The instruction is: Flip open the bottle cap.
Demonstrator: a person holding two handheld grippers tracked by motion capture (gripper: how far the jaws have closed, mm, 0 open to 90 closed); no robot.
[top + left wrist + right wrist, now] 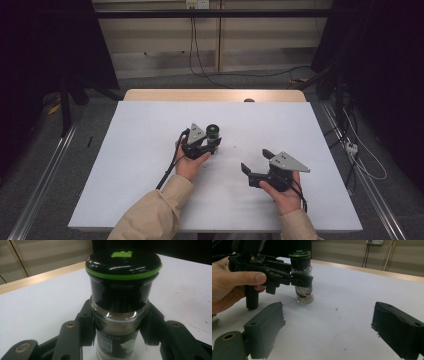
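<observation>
I see the white table [150, 150], mostly bare. My left gripper [212, 145] sits mid-table, fingers [86, 322] clamped on the glass body of the spice jar [117, 322]. Jar is upright on the table, black lid with green ring on top. My right gripper [255, 162] is near, off to the jar's right, fingers [265, 327] spread wide, holding nothing.

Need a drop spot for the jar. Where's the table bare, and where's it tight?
Bare: the left of the white table, from its left edge to the left gripper; the far strip beyond the jar; the far right corner. Tight: the middle, where the left gripper is shut on the jar and the open right gripper sits just right of it.
</observation>
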